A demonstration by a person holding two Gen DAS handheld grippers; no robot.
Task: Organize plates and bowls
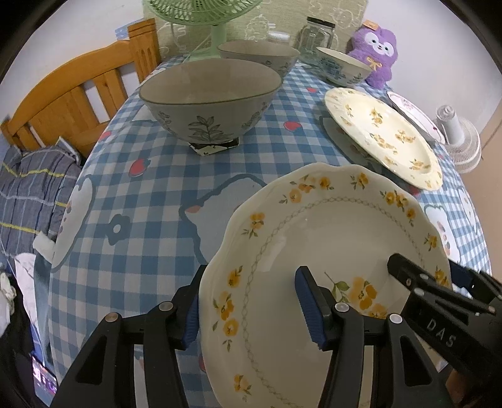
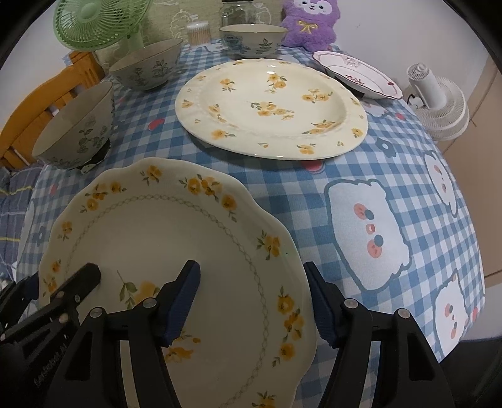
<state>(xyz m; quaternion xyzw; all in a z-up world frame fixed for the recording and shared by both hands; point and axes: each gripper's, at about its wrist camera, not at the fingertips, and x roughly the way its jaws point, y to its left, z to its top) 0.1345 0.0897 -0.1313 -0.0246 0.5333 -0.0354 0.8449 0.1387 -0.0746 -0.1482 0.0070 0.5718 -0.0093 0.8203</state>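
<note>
a: both of them are on the scalloped plate [image 1: 317, 251] at the near edge of the table. the left gripper [image 1: 251, 307] straddles its left rim, one blue pad under the edge, the other on the plate face. the right gripper [image 2: 254, 301] does the same on the right rim.

b: are they clamped, though?

a: i can't tell for either. the jaws stand fairly wide with the rim between them, and i can't see whether the pads press on the china.

b: where would it go?

a: my guess is onto the big yellow-flowered plate [image 2: 273, 106], which sits further back toward the middle of the checked tablecloth [image 2: 392, 163]. to do it well i'd squeeze both sides evenly, keep the plate level, and set it down centred so the rims nest.

b: glazed china between rubber pads could slip.

a: likely, so a slow lift. the leaf-pattern bowl [image 1: 210, 100] stands well apart to the left, another bowl [image 1: 260, 56] behind it, and a blue-patterned bowl [image 1: 342, 66] at the back by the purple plush toy [image 1: 376, 53].

b: anything you can't make out?

a: the near part of the scalloped plate is cut off at the bottom of both views, so i can't say whether it rests on the table or is already raised. the small pink-rimmed plate [image 2: 357, 72] sits on something dark i can't identify. the green fan [image 2: 100, 22] is cropped at the top.
</note>
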